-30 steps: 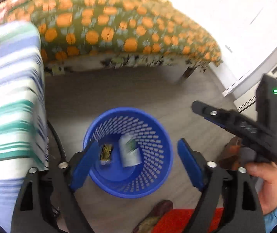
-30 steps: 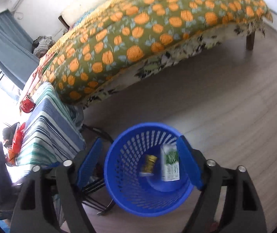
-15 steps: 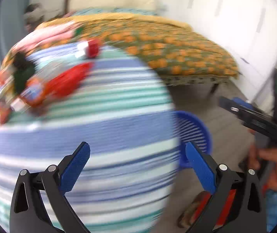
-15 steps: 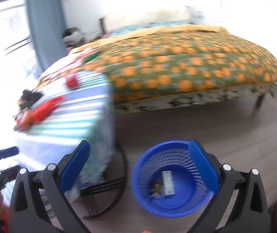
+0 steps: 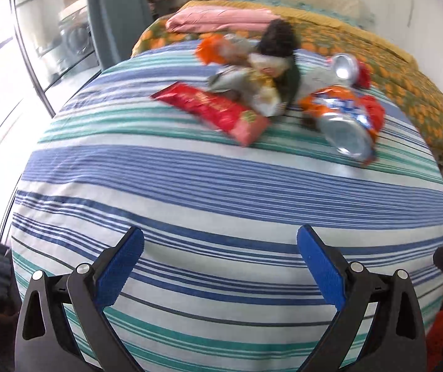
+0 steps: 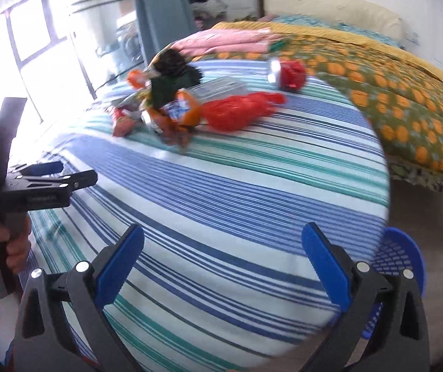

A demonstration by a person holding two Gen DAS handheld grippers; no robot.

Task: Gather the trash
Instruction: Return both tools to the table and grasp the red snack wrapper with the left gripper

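From the left wrist, the left tongs [image 5: 220,266] hang with their blue pads spread wide apart and nothing between them, above the near edge of the desk [image 5: 209,186] with its blue, teal and white striped cloth. The trash sits in a heap at the far side of the desk: a flat red snack packet [image 5: 212,110], an orange and silver crisp bag [image 5: 344,121], a can [image 5: 345,68] lying on its side, and crumpled wrappers [image 5: 252,74] behind them, all blurred. From the right wrist, the right tongs [image 6: 221,263] are likewise wide apart and empty over the desk's near edge. The trash heap [image 6: 184,105] lies well beyond them, and a red net bag [image 6: 240,110] lies just beside it. The blue basket [image 6: 403,255] stands on the floor by the desk's right edge, and the bed [image 6: 392,86] with the orange-patterned cover lies behind.
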